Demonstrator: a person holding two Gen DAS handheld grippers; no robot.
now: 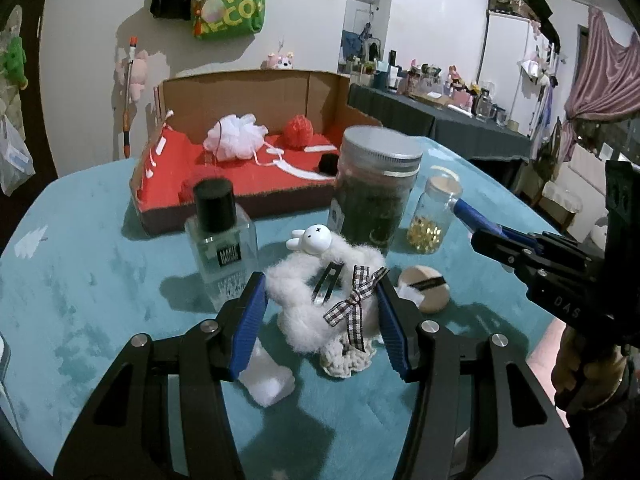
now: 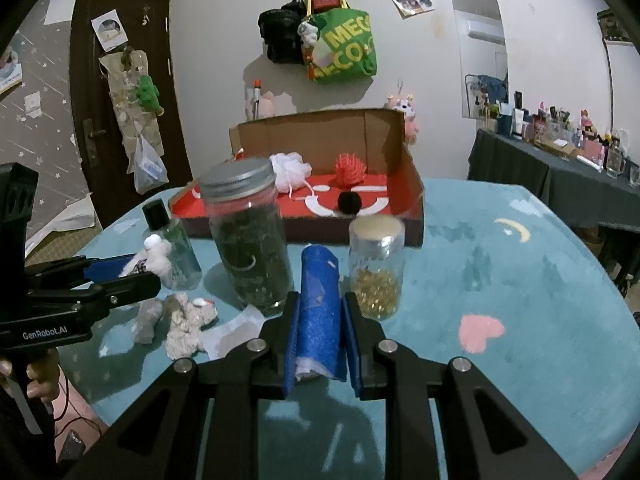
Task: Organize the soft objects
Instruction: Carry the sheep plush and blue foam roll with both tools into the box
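Note:
My left gripper (image 1: 319,284) is shut on a fluffy white hair band (image 1: 304,300) that carries a small rabbit figure (image 1: 314,237), a metal hair clip and a checked bow. The band hangs just above the teal table. My right gripper (image 2: 321,300) is shut on a rolled blue sponge cloth (image 2: 318,276). Under the band lie a cream crochet scrunchie (image 1: 348,356) and a white cloth (image 1: 268,380). A beige powder puff (image 1: 424,288) lies to the right. The cardboard box (image 1: 248,88) with a red lining holds a white bath pouf (image 1: 234,136), a red pouf and a black pompom.
Between the grippers and the box stand a tall jar of green stuff (image 1: 374,188), a small jar of gold capsules (image 1: 434,216) and a square glass bottle (image 1: 222,240). The right gripper (image 1: 468,220) reaches in from the right. A dark side table with bottles stands at the back right.

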